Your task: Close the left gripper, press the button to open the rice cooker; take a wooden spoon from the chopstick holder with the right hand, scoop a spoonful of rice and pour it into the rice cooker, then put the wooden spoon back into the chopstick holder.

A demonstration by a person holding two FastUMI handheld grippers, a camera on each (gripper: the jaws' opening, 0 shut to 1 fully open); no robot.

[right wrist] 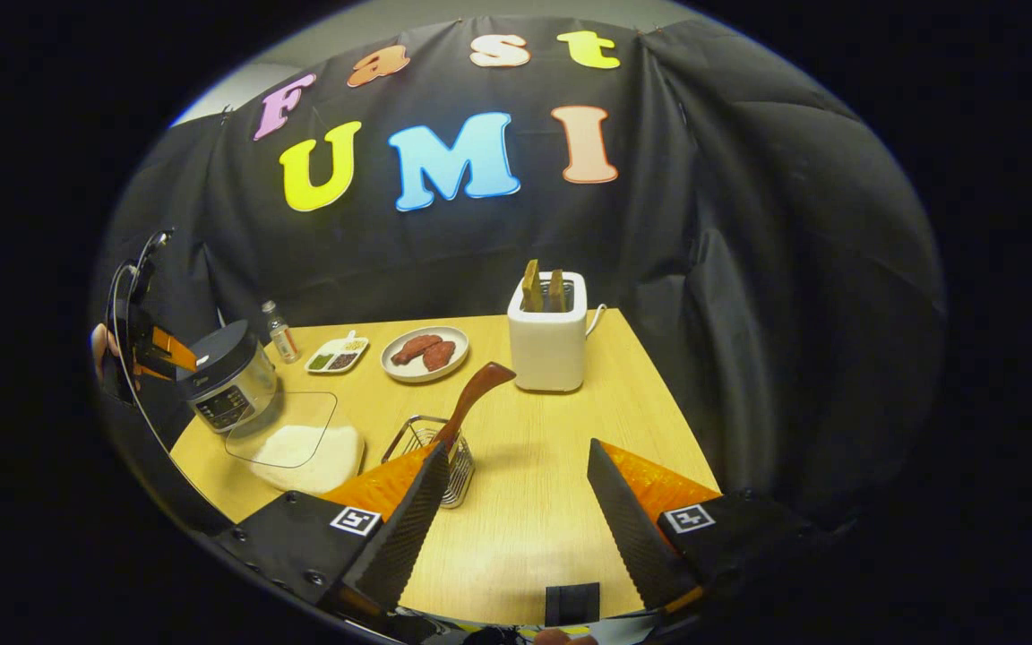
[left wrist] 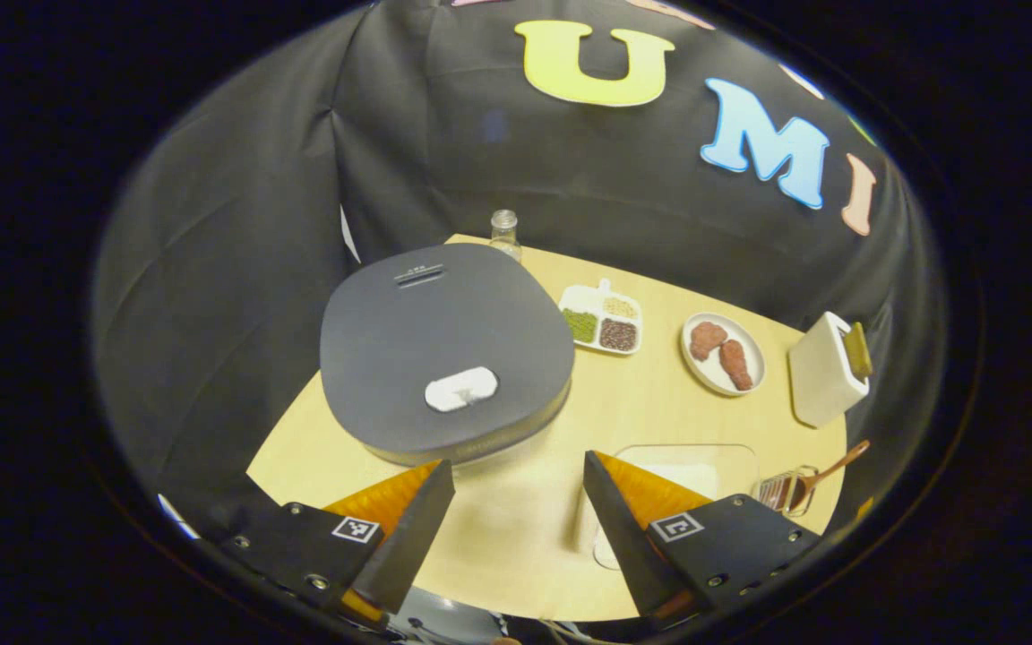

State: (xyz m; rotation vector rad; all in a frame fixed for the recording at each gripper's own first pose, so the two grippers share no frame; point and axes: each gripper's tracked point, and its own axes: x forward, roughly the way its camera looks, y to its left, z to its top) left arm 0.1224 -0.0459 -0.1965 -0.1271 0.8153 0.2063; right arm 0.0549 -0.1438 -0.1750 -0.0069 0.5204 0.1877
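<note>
The rice cooker (left wrist: 444,345) stands shut, its dark grey lid facing up with a white button (left wrist: 460,389) near the front edge. My left gripper (left wrist: 516,464) hovers open above and in front of the lid, nothing between its fingers. In the right gripper view the cooker (right wrist: 225,381) sits at the table's far left, with the left gripper (right wrist: 153,348) just above it. A wooden spoon (right wrist: 473,394) leans in the wire chopstick holder (right wrist: 460,470). My right gripper (right wrist: 516,452) is open, low over the table, just right of the holder. A clear container of white rice (right wrist: 301,443) lies beside the cooker.
A white toaster (right wrist: 547,336) with bread stands at the back right. A plate of brown meat pieces (right wrist: 425,352), a divided dish of grains (right wrist: 337,356) and a small bottle (right wrist: 280,331) line the back of the table (right wrist: 534,520). Black cloth walls close the booth.
</note>
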